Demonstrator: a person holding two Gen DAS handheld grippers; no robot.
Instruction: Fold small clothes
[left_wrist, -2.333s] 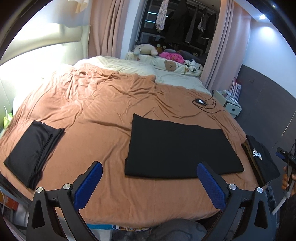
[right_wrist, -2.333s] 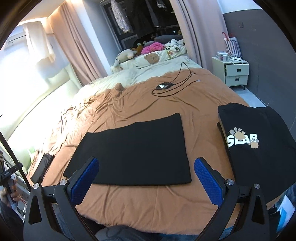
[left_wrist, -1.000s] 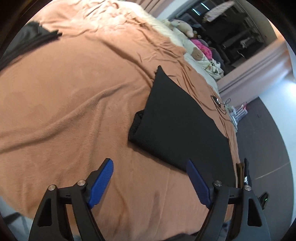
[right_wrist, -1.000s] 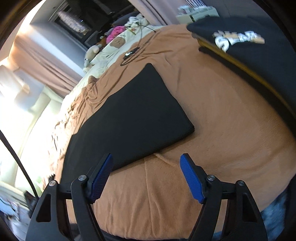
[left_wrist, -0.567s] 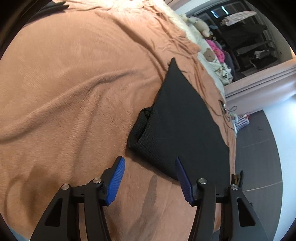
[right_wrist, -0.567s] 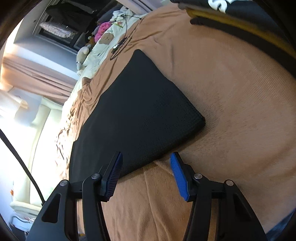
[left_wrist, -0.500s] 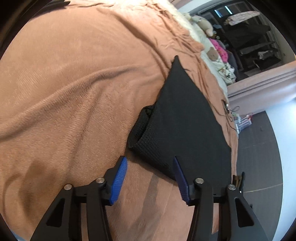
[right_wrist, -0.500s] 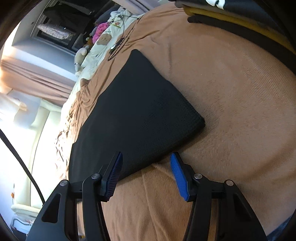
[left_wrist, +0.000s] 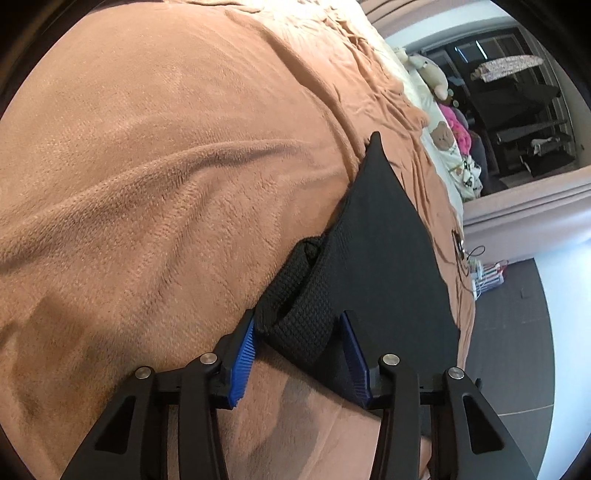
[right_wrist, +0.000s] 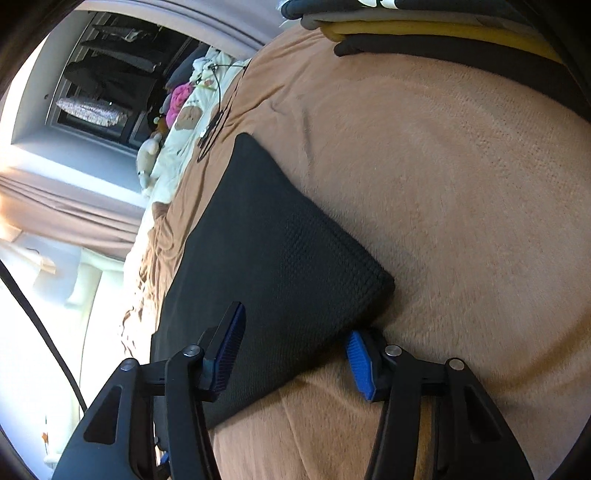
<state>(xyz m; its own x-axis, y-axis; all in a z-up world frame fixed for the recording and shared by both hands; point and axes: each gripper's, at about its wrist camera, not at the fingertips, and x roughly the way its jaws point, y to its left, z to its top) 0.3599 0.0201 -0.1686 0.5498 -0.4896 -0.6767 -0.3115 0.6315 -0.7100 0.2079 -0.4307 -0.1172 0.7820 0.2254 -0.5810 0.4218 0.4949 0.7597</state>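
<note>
A folded black waffle-knit garment lies flat on the brown bedspread. My left gripper has its near left corner between its blue pads. The layered edge bunches up against both pads as the jaws close. In the right wrist view the same garment has its near right corner between the fingers of my right gripper. One pad rests over the cloth and the other sits just outside its edge on the bedspread. These jaws are closing too, and the cloth between them still lies flat.
A stack of folded clothes, black and yellow, sits at the bed's right edge. Pillows and soft toys lie at the far end, with a black cable on the cover. Beyond are curtains and a dark wardrobe.
Both grippers came down onto the garment's near corners, rolled, and narrowed their jaws. The left corner now bunches up between the left pads.
</note>
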